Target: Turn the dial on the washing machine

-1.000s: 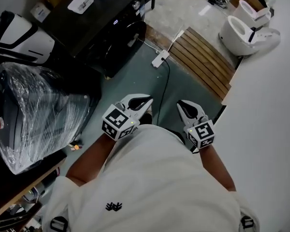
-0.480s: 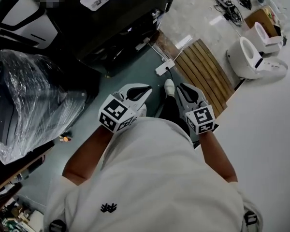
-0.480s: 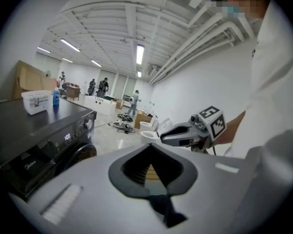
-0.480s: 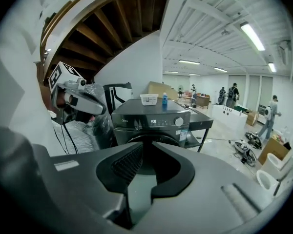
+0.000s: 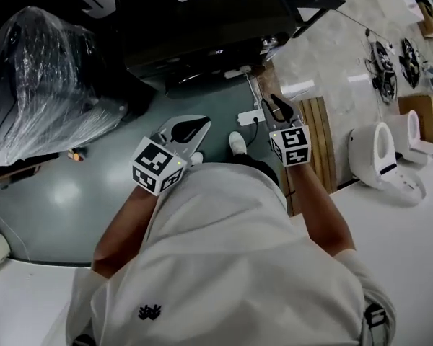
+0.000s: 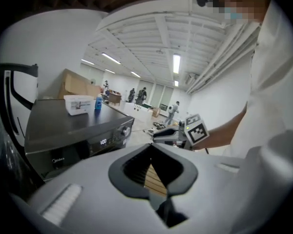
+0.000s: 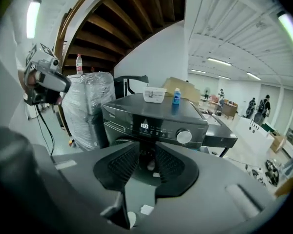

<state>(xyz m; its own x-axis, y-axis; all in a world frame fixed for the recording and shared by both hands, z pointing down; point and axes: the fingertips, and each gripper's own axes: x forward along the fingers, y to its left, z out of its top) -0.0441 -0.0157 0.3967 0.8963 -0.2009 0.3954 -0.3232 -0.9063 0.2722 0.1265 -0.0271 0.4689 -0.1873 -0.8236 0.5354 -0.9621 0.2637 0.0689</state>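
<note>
Left claw (image 5: 195, 126) nearer washing machine (image 5: 202, 27), forearm forward

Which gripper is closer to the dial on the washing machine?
Right. The right gripper, jaws opening on nothing, faces the dial from in front; the left gripper hangs farther back, off to its left.

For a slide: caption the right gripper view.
Right gripper, jaws opening and empty, faces the dial on the washing machine.
</note>
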